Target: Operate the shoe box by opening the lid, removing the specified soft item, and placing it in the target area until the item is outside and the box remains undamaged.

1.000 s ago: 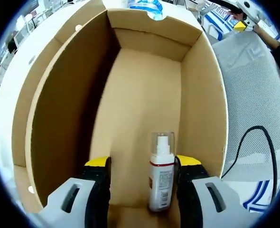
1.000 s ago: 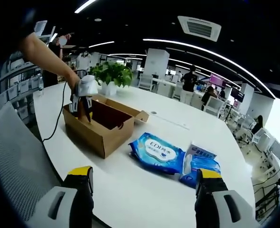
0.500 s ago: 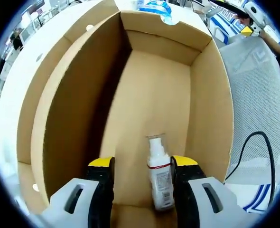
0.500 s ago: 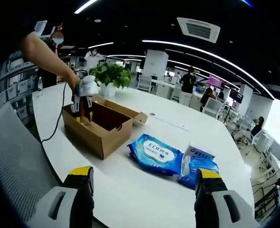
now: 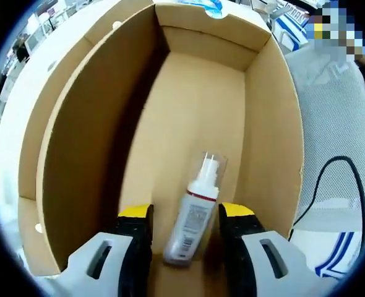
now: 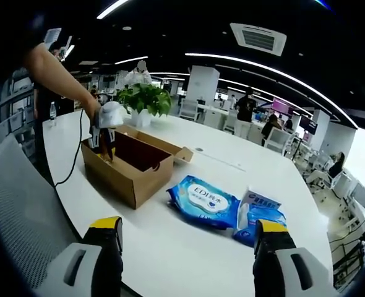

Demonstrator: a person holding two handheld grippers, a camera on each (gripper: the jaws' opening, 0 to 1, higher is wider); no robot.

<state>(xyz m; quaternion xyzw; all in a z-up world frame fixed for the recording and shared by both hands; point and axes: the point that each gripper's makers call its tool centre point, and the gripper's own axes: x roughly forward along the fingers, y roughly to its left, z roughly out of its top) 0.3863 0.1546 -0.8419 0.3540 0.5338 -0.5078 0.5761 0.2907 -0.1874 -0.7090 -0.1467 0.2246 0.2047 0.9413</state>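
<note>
The open cardboard shoe box (image 5: 77, 142) lies under my left gripper (image 5: 185, 247), which reaches down inside it. A white spray bottle (image 5: 192, 216) with a clear cap and a red band lies tilted on the box floor between the jaws. The jaws stand close on either side, with a small gap at the left one. In the right gripper view the box (image 6: 130, 176) sits on the white table (image 6: 188, 247), its lid flap folded back. The left gripper (image 6: 105, 127), in a person's hand, dips into its far end. My right gripper (image 6: 181, 260) hangs open over the table, holding nothing.
A blue wipes packet (image 6: 204, 199) and a smaller blue and white packet (image 6: 260, 213) lie right of the box. A potted plant (image 6: 146, 98) stands behind it. A grey mesh chair (image 6: 21, 204) and a black cable (image 5: 331, 179) are beside the table edge.
The spray bottle has gone from pointing straight along the box to tilted, its cap leaning right. The left jaws have drawn slightly closer around it. The right gripper has held still.
</note>
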